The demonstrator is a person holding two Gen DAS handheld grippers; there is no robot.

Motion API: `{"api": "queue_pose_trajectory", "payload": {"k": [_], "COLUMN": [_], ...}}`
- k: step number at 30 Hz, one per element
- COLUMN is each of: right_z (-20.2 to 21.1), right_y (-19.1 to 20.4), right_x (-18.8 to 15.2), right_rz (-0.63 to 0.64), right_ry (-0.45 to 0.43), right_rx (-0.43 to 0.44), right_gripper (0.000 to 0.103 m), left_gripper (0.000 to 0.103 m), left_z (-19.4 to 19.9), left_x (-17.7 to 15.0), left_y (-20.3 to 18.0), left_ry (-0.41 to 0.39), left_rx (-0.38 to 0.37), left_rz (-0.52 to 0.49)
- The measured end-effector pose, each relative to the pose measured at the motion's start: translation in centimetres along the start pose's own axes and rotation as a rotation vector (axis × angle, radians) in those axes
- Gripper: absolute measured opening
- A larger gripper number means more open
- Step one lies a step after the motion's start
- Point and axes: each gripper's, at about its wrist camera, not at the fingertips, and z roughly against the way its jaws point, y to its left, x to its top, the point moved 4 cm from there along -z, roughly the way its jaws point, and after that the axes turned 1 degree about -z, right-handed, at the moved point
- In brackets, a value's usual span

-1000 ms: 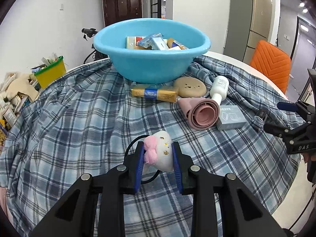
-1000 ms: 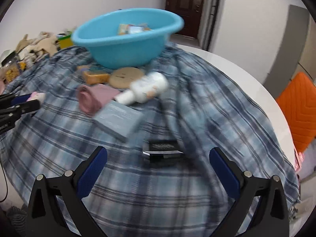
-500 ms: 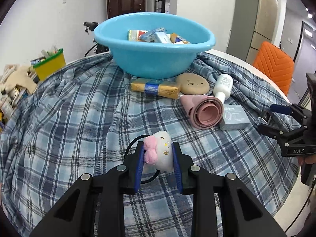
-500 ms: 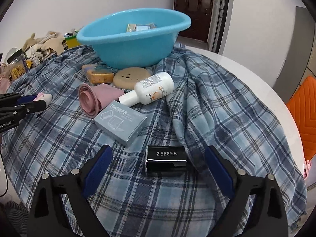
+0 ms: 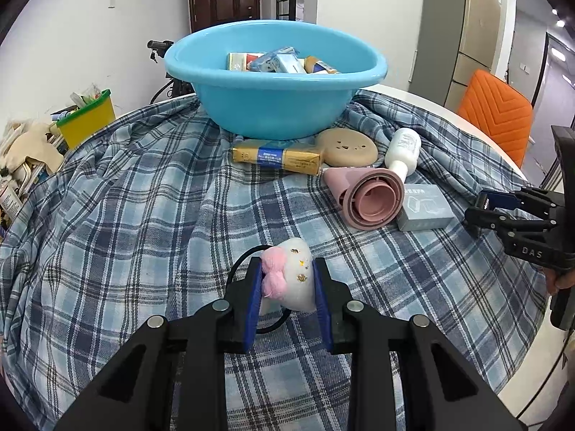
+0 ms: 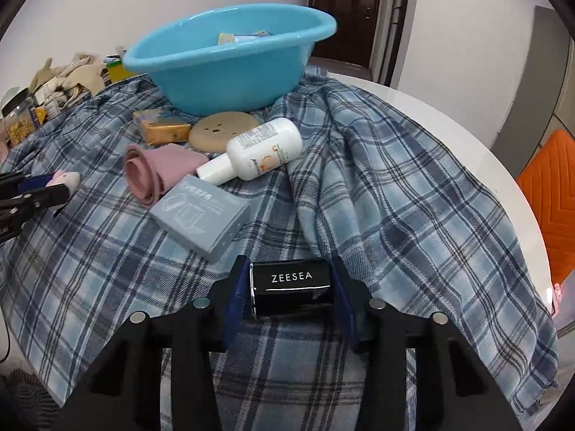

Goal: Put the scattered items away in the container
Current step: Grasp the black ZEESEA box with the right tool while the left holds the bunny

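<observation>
You've got something in each hand, so lift both clear of the cloth (image 6: 413,186) before you swing toward the basin (image 5: 275,82) — it stands at the far side of the table, well beyond both claws, already holding a few packets. Carry high enough to clear its rim, and let go only once you're over the hollow.

Your right gripper (image 6: 290,292) has its pads clamped on the ends of the black box (image 6: 291,287), which sits squarely between them. Your left gripper (image 5: 287,291) is narrowed onto the white toy (image 5: 293,278) with its pink bow, nearer you than the basin. The bottle (image 6: 260,149), grey box (image 6: 201,217), pink roll (image 5: 364,197), disc (image 5: 346,149) and bar (image 5: 275,156) lie just before the basin.
</observation>
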Motion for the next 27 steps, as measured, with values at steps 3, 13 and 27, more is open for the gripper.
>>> {"api": "queue_pose_trajectory", "payload": {"k": [3, 13, 27], "right_z": [0.9, 1.7, 3.5], "right_y": [0.5, 4.9, 7.7], "right_x": [-0.1, -0.7, 1.7], "right_rz": [0.009, 0.02, 0.045], "right_ry": [-0.016, -0.024, -0.15], "right_rx": [0.016, 0.159, 0.134], "right_gripper": [0.043, 0.042, 0.041], "left_gripper": [0.029, 0.029, 0.029], "left_z": [0.0, 0.4, 1.1], "left_x": [-0.1, -0.4, 0.5], "left_y": [-0.1, -0.4, 1.5], "left_ry": [-0.001, -0.008, -0.022], "left_rx": [0.004, -0.004, 0.02], "left_rz": [-0.006, 0.005, 0.086]}}
